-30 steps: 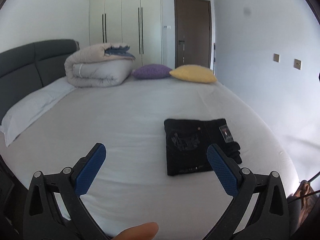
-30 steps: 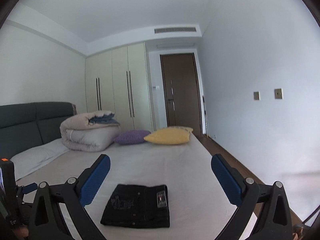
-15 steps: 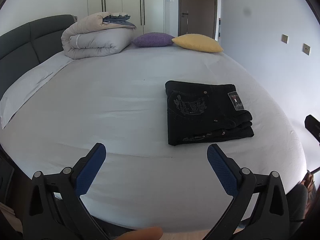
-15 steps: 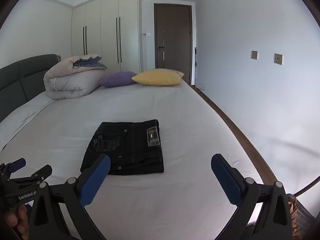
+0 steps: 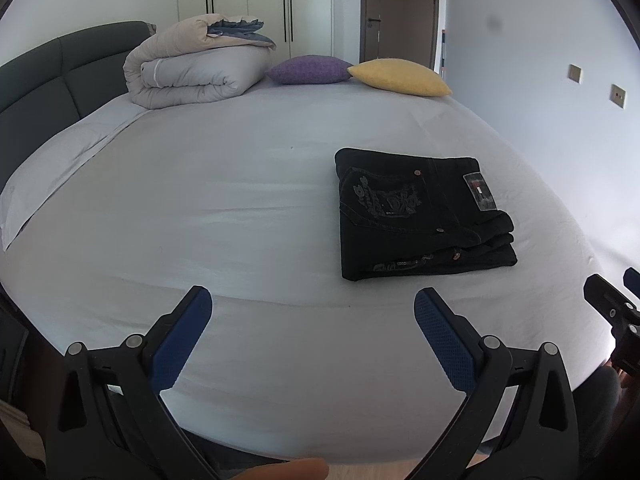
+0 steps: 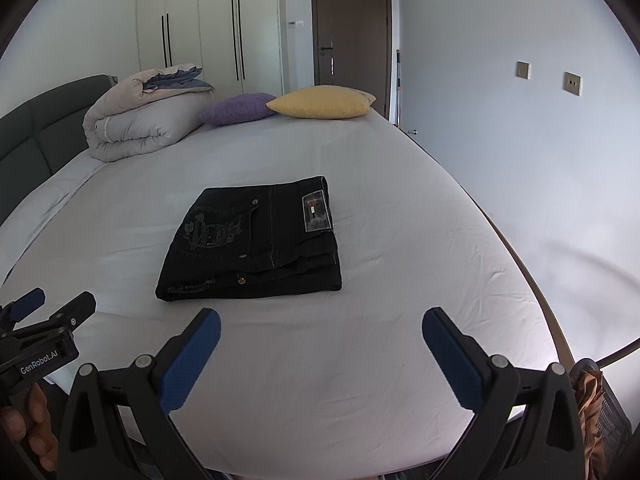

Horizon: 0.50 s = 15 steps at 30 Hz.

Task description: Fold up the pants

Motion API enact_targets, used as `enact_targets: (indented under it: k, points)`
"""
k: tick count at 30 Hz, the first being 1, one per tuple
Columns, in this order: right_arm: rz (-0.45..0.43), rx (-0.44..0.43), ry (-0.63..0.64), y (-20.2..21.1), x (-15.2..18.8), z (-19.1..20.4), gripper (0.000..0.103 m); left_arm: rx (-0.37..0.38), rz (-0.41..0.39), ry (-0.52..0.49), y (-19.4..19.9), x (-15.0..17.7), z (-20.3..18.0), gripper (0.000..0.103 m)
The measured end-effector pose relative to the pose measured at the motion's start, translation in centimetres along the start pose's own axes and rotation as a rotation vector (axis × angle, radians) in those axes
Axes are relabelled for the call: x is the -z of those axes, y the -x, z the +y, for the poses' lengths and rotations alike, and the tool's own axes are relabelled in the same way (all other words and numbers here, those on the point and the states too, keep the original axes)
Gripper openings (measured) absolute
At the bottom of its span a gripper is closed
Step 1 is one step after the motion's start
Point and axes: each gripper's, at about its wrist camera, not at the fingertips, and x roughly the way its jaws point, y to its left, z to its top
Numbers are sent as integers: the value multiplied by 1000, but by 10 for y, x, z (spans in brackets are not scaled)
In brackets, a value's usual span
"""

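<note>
Black pants (image 5: 420,216) lie folded into a compact rectangle on the white bed (image 5: 240,200), with a back pocket and a label patch on top. They also show in the right wrist view (image 6: 256,240). My left gripper (image 5: 313,304) is open and empty, over the bed's near edge, to the left of and nearer than the pants. My right gripper (image 6: 321,320) is open and empty, just in front of the pants. The left gripper (image 6: 26,302) shows at the left edge of the right wrist view.
A rolled duvet (image 5: 192,68), a purple cushion (image 5: 308,70) and a yellow cushion (image 5: 400,78) lie at the far end of the bed. A dark headboard (image 5: 48,68) is at the left. Wardrobes and a brown door (image 6: 350,32) stand behind. A wall is on the right.
Both cameras have tilted down toward the bed, so the folded pants sit higher and larger in view. The pants have not moved. Both grippers stay open.
</note>
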Motion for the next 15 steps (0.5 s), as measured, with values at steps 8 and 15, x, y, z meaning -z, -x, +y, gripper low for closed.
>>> enact_targets:
  k: [8, 15]
  points:
    - [14, -6, 3, -1, 0, 2, 103, 4, 5, -2, -2, 1, -1, 103]
    - [16, -6, 3, -1, 0, 3, 103, 6, 11, -1, -6, 3, -2, 103]
